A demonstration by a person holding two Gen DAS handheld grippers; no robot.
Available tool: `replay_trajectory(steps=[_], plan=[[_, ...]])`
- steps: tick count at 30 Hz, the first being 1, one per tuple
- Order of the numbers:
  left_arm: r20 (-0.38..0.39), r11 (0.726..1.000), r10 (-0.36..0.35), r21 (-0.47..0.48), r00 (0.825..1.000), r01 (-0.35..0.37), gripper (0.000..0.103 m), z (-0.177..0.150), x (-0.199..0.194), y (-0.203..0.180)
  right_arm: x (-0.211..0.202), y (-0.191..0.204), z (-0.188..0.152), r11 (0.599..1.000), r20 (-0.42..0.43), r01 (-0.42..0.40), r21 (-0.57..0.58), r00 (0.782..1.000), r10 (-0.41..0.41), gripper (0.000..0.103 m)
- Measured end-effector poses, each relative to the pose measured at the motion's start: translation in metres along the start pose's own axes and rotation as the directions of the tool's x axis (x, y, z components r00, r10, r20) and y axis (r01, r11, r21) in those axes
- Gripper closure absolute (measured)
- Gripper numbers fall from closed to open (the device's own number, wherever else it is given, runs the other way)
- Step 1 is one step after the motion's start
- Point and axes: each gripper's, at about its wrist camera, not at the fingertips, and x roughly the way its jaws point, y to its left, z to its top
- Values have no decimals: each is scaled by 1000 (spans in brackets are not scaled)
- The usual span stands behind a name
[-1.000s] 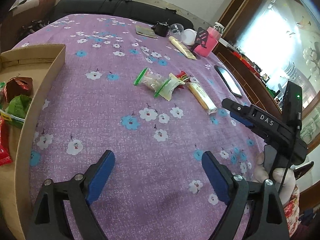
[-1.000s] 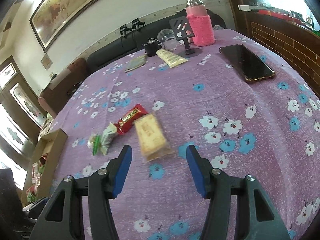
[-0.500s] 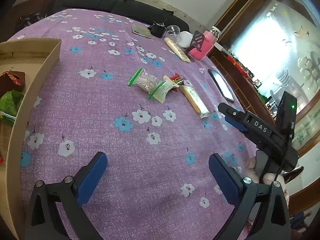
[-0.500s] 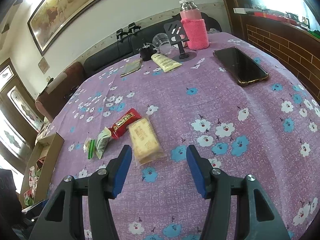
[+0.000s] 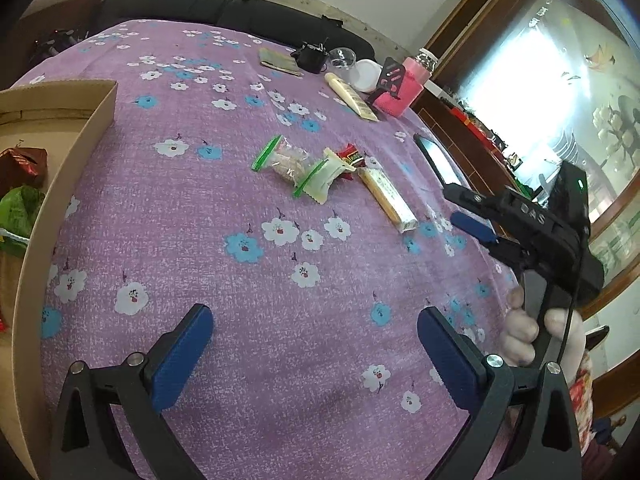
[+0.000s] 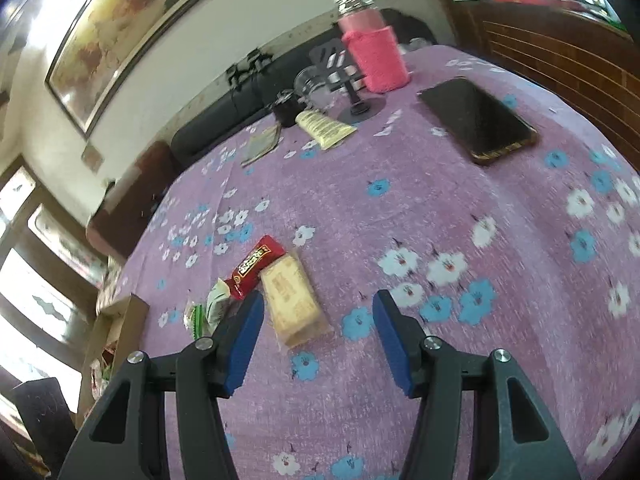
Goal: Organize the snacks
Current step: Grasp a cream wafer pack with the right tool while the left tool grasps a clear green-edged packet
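Several snacks lie together on the purple flowered tablecloth: a beige cracker pack (image 5: 386, 197) (image 6: 293, 297), a red bar (image 5: 351, 158) (image 6: 256, 265), a white and green pack (image 5: 322, 176) (image 6: 216, 305) and a clear bag with green edges (image 5: 285, 159). My left gripper (image 5: 310, 350) stands open near the table's front, with bare cloth between its blue pads. My right gripper (image 6: 318, 328) is open just short of the cracker pack, touching nothing; in the left wrist view it (image 5: 472, 216) hovers right of the snacks. A cardboard box (image 5: 76, 152) at the left holds several wrapped snacks.
At the far end stand a pink-sleeved bottle (image 6: 374, 54), a phone stand (image 6: 348, 80), a cream tube (image 6: 324, 126), a clear cup (image 6: 310, 80) and a small dark object (image 6: 286, 108). A black phone (image 6: 478, 120) lies on the right. A hand (image 5: 532, 332) holds the right gripper's grip.
The left gripper's jaws have spread wider. The right gripper has shifted slightly over the table, and the cracker pack now sits lower between its fingers. The snacks have not moved.
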Motion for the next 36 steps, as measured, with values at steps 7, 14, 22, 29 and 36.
replay_trajectory(steps=[7, 14, 22, 29, 36], plan=[[18, 1000, 10, -8, 1000, -10, 2, -1, -1, -1, 37, 38, 18, 999, -77, -11, -43, 997, 8, 48], [5, 997, -62, -38, 998, 62, 47, -6, -1, 4, 60, 45, -3, 975, -86, 131, -182, 985, -148, 50], [40, 993, -41, 110, 998, 36, 59, 19, -15, -31, 60, 51, -11, 941, -69, 177, -290, 976, -205, 72], [25, 997, 48, 58, 999, -49, 49, 78, 15, -15, 44, 44, -3, 973, -70, 70, -221, 994, -88, 72], [-16, 996, 66, -57, 998, -66, 49, 103, 59, 12, 45, 44, -1, 979, -82, 33, -202, 995, -50, 72]])
